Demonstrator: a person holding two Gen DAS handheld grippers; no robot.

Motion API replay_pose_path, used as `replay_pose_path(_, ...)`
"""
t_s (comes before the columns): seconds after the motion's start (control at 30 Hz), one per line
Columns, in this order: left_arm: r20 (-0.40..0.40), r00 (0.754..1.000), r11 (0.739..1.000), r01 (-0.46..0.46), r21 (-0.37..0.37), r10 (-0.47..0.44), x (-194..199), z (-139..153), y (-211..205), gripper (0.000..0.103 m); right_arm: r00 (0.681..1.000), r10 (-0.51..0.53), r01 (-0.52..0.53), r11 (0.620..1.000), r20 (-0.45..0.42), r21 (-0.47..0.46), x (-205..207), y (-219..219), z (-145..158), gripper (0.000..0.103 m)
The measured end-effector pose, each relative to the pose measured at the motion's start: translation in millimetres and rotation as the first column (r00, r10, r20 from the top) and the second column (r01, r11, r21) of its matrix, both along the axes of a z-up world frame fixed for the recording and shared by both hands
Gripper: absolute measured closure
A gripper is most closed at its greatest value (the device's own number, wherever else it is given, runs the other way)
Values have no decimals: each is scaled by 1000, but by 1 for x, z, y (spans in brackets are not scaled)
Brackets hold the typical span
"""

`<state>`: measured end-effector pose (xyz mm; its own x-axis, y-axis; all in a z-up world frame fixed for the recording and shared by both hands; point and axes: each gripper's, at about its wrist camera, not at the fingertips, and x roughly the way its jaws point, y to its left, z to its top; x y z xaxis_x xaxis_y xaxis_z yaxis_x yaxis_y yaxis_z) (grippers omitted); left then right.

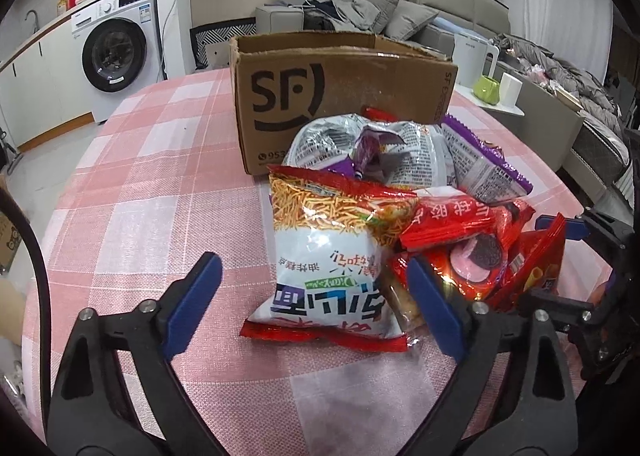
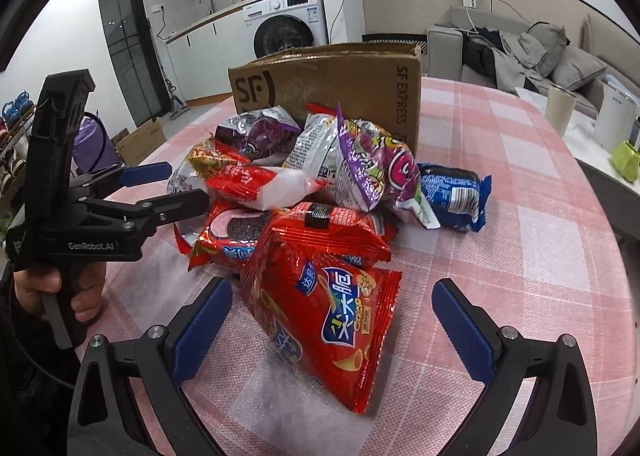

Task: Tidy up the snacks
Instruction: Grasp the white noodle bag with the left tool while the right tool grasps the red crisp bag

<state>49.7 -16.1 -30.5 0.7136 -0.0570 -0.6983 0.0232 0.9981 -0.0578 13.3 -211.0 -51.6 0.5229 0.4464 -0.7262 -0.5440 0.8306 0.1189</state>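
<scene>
A pile of snack bags lies on the pink checked tablecloth (image 1: 152, 184) in front of an open cardboard SF box (image 1: 340, 92), also in the right wrist view (image 2: 340, 84). My left gripper (image 1: 316, 292) is open, its fingers on either side of a white and orange noodle snack bag (image 1: 332, 256). It also shows from the side in the right wrist view (image 2: 172, 186). My right gripper (image 2: 332, 320) is open around a red chip bag (image 2: 320, 320). Red cookie packs (image 1: 476, 252), purple and silver bags (image 2: 360, 164) and a blue pack (image 2: 452, 192) lie in the pile.
A side table at the right holds a green cup (image 1: 486, 90), a white roll (image 1: 511, 88) and a white kettle (image 1: 474, 56). A washing machine (image 1: 116, 52) stands at the back left, a grey sofa (image 1: 400, 12) behind. A cardboard box (image 2: 140, 140) sits on the floor.
</scene>
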Motion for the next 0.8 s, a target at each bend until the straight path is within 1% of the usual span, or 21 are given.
replay_pose_path(0.07, -21, 1000, 1000, 8, 1, -8, 5, -4, -2, 19, 1000, 4, -4, 1000, -19, -2, 2, 2, -3, 4)
replay_pose_path(0.2, -38, 999, 1000, 23, -10, -23, 14, -9, -4, 29, 999, 12, -12, 1000, -45, -5, 5, 5, -7, 15)
replay_pose_path(0.27, -47, 998, 999, 28, -19, -29, 18, -12, -5, 39, 998, 18, -18, 1000, -56, 4, 6, 6, -7, 16)
replay_pose_path(0.33, -58, 997, 999, 40, -32, -42, 20, -12, -7, 45, 998, 18, -18, 1000, -61, 7, 6, 6, -8, 16)
replay_pose_path(0.43, -53, 997, 998, 56, -40, -58, 22, -13, -9, 52, 997, 16, -15, 1000, -76, 18, 8, 5, -8, 16)
replay_pose_path(0.5, -52, 997, 998, 57, -40, -59, 24, -11, -12, 53, 996, 16, -14, 1000, -84, 23, 9, 3, -9, 16)
replay_pose_path(0.57, -46, 997, 997, 60, -47, -62, 22, -10, -13, 57, 996, 15, -13, 1000, -87, 26, 9, 2, -8, 16)
replay_pose_path(0.73, -43, 996, 996, 72, -56, -75, 15, -9, -10, 60, 995, 16, -13, 999, -101, 33, 13, 3, -9, 16)
replay_pose_path(0.8, -42, 996, 996, 76, -56, -78, 10, -8, -6, 60, 995, 16, -13, 1000, -100, 22, 14, 5, -10, 16)
